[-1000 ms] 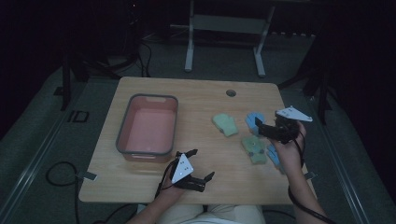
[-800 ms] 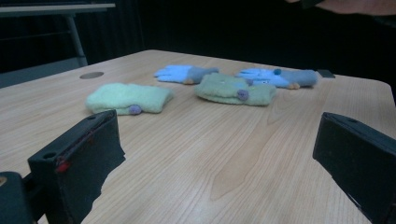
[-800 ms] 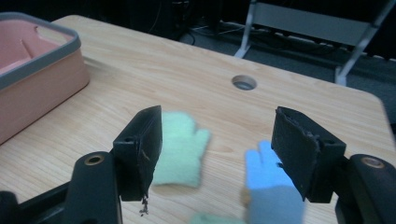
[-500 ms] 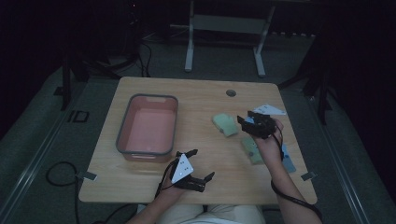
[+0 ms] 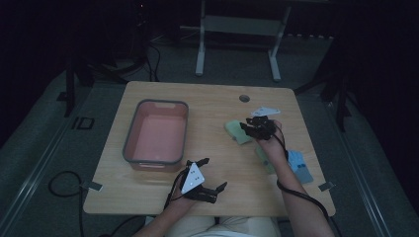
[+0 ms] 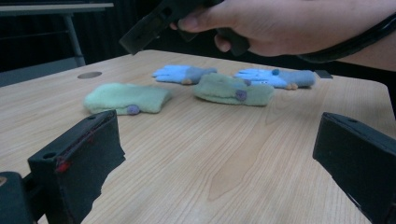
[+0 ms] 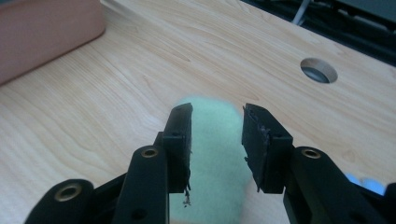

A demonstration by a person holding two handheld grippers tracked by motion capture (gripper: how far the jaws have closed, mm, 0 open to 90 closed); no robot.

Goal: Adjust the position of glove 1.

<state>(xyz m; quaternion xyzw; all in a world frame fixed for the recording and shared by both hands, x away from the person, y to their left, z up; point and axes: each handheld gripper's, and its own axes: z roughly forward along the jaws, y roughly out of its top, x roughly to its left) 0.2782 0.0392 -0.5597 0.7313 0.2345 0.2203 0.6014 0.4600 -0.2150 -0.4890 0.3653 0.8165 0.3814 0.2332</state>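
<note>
Fuzzy green mitten [image 7: 215,154] between gripper [image 7: 217,135] jaws

The table [image 5: 207,106] is pale wood with a darker grain. At about nine o'clock on it sits a tub [image 5: 156,131], salmon-pink inside with a grey rim. Toward three o'clock lie the mittens: a mint-green one [image 6: 126,98] with a small purple dot, a duller green one [image 6: 232,89] with the same dot, and two sky-blue gloves [image 6: 183,73] [image 6: 275,77] with grey cuffs and what look like orange spots. Both grippers [image 5: 203,181] [image 7: 215,140] are black, each topped with a whitish plate.
</note>
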